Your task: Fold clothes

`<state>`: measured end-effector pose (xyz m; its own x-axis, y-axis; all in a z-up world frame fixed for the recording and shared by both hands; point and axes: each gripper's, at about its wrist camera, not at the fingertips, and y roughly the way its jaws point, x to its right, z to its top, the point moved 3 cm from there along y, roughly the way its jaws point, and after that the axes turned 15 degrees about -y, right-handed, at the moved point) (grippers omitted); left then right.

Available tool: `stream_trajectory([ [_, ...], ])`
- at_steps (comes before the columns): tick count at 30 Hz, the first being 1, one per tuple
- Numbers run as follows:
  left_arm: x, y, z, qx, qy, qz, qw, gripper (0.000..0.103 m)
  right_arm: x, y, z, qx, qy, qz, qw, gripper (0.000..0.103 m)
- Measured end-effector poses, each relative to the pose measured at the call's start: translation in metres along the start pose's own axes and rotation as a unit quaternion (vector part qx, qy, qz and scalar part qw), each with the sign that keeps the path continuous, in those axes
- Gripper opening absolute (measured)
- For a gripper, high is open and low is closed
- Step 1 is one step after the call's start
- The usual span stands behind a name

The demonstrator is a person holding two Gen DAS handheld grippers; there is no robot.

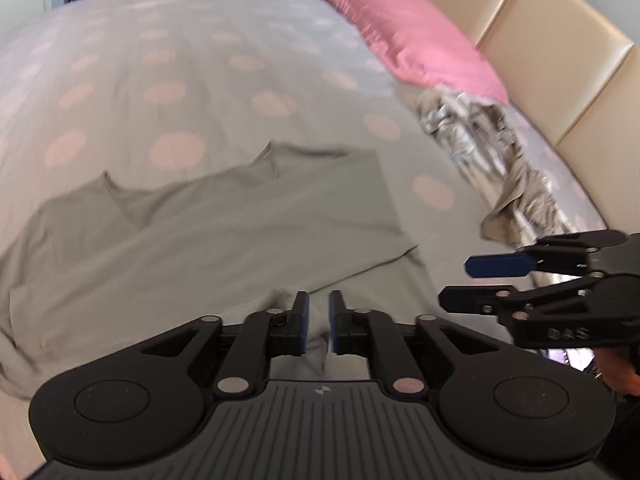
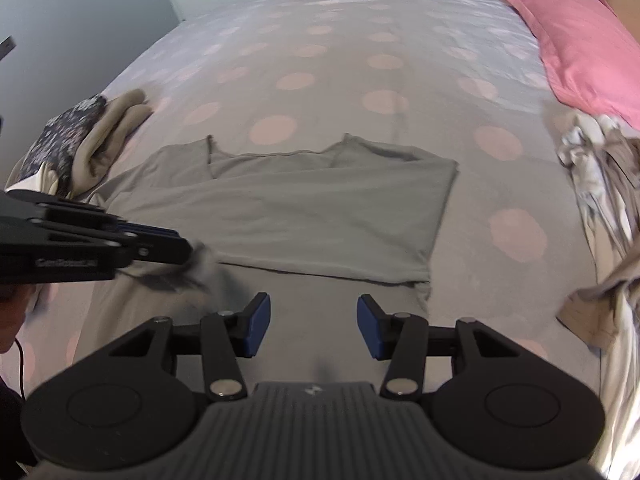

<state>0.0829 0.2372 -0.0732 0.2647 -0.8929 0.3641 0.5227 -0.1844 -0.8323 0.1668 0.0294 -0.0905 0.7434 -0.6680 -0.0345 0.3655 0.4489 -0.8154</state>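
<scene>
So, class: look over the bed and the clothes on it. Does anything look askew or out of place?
Yes. The grey top lies half folded, its near hem crooked and rumpled. A crumpled heap of clothes sprawls below the pink pillow.

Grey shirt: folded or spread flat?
Partly folded: the grey shirt has its lower part doubled up over the body, with the neckline still showing.
</scene>
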Motion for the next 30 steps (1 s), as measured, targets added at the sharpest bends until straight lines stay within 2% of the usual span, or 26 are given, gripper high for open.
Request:
stream_trajectory([
  [7, -0.053, -0.038, 0.003, 0.037, -0.045, 0.042, 0.9974, 0.029, -0.029, 0.025, 0.003, 0.007, -0.081, 0.009, 0.997, 0.051],
  [13, -0.112, -0.069, -0.005, 0.061, -0.100, 0.085, 0.9895, 0.031, -0.058, 0.059, -0.005, -0.007, -0.224, -0.018, 0.975, 0.051],
  [18, -0.153, -0.083, -0.014, 0.069, -0.133, 0.112, 0.9824, 0.032, -0.067, 0.083, -0.004, -0.013, -0.279, -0.036, 0.960, 0.051],
  [21, -0.174, -0.087, -0.020, 0.069, -0.145, 0.134, 0.9778, 0.032, -0.069, 0.094, -0.002, -0.012, -0.298, -0.059, 0.953, 0.046],
  [23, -0.183, -0.087, -0.026, 0.064, -0.146, 0.143, 0.9768, 0.032, -0.068, 0.096, 0.000, -0.009, -0.302, -0.067, 0.951, 0.037],
  [25, -0.189, -0.087, -0.032, 0.058, -0.141, 0.150, 0.9768, 0.032, -0.067, 0.097, 0.003, -0.009, -0.301, -0.068, 0.951, 0.009],
  [28, -0.194, -0.088, -0.041, 0.053, -0.134, 0.165, 0.9758, 0.034, -0.068, 0.088, 0.011, 0.005, -0.282, -0.062, 0.957, 0.004],
  [30, -0.197, -0.090, -0.045, 0.052, -0.131, 0.173, 0.9748, 0.040, -0.073, 0.074, 0.018, 0.024, -0.280, -0.056, 0.958, 0.003],
])
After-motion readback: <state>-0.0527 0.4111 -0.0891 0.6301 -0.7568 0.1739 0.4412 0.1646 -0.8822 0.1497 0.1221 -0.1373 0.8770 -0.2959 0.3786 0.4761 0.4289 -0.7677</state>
